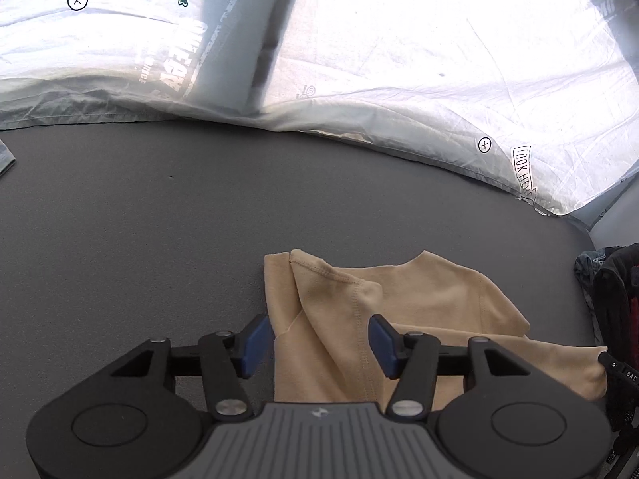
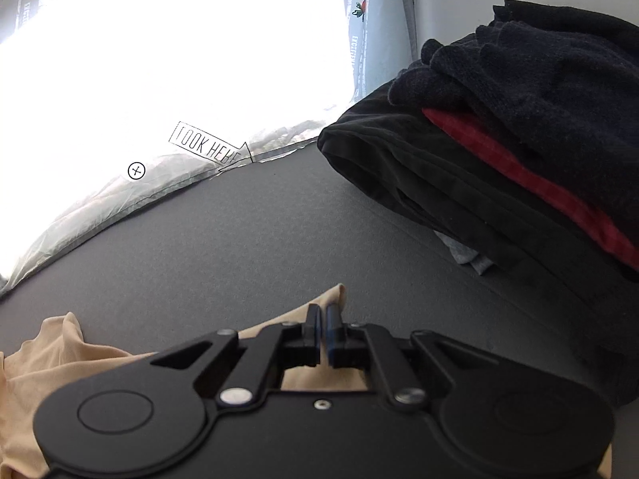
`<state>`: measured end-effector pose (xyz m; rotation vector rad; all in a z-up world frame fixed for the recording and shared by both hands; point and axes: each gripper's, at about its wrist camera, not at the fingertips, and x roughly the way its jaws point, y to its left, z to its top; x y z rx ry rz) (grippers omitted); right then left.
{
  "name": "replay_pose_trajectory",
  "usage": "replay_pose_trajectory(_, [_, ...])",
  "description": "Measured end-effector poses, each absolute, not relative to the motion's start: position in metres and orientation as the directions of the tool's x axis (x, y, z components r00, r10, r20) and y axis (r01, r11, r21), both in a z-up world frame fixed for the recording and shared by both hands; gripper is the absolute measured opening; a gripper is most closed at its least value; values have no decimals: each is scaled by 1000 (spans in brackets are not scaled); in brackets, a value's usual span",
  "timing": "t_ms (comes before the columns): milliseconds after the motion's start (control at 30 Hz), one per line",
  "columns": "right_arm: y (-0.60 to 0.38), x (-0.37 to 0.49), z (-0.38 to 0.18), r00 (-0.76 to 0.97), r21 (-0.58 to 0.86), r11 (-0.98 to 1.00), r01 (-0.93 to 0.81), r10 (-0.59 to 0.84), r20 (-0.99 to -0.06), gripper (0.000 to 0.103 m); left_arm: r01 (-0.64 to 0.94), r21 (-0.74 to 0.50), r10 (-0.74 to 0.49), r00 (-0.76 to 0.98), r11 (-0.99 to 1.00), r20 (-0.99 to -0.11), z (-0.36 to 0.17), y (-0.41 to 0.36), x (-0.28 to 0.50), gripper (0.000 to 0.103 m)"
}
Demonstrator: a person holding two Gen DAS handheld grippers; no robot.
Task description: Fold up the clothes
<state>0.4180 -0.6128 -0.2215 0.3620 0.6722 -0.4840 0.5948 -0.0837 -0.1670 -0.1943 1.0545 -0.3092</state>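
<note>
A beige garment (image 1: 431, 299) lies crumpled on the dark grey surface (image 1: 139, 219), with a stitched hem folded over near its left edge. My left gripper (image 1: 321, 343) hangs just above it, open; its blue pads (image 1: 255, 343) stand well apart on either side of a fold without pressing it. In the right wrist view my right gripper (image 2: 323, 319) is shut, and a corner of the beige garment (image 2: 60, 351) sticks up at its fingertips, pinched between them. The left wrist view shows that same edge drawn up to the right gripper (image 1: 615, 367).
A pile of black and red clothes (image 2: 519, 119) sits to the right, also at the right edge (image 1: 615, 279) of the left wrist view. A white printed sheet (image 1: 399, 60) with carrot pictures borders the far side. Grey surface (image 2: 259, 231) lies bare between them.
</note>
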Motion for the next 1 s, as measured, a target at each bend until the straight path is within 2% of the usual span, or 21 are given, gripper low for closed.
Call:
replay_pose_trajectory(200, [-569,388,-167,825,353,842,407,-173,-539,3,17,-256,-238,434,967,-869,-167,-35,508,61])
replay_pose_trajectory(300, [-540,373,-146,882,482,822,303,-50,-469,3,-26,-251,-221,395,968,-892,-177,-18,459,62])
replay_pose_trajectory(433, [-494,362,-129,905,561,810,171,95,-414,3,-55,-267,-235,334,962,-913,-193,-8,404,62])
replay_pose_trajectory(700, [-411,326,-119,873,655,755,7,315,-372,3,32,-224,-224,280,974,-933,-201,-20,357,62])
replay_pose_trajectory(1000, [-353,286,-129,803,691,722,-34,432,-412,3,68,-223,-233,243,972,-941,-206,-23,332,62])
